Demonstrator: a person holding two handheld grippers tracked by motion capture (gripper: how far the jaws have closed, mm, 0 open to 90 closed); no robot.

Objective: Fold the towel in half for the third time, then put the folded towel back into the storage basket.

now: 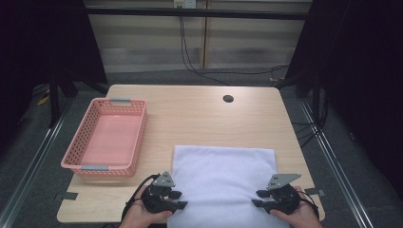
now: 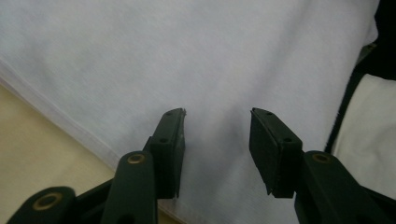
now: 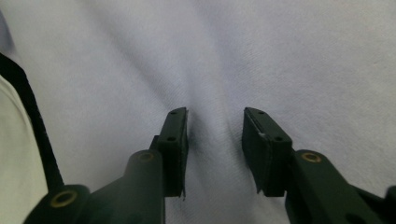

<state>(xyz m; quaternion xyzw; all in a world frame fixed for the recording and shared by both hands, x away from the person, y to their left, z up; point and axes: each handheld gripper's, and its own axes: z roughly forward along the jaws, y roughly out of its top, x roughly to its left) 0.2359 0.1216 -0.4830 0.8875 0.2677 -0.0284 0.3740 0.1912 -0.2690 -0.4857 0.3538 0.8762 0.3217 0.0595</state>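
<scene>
My left gripper (image 1: 179, 199) and right gripper (image 1: 259, 198) sit at lower frame, over the white towel (image 1: 223, 175). Both are released, with cloth under the gaps, not pinched.

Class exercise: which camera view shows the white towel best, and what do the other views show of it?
The high view: the whole towel lies flat on the table, all edges visible, beside the pink basket. The left gripper view shows a close patch with one edge over the tabletop; the right gripper view shows a creased patch between the jaws.
</scene>
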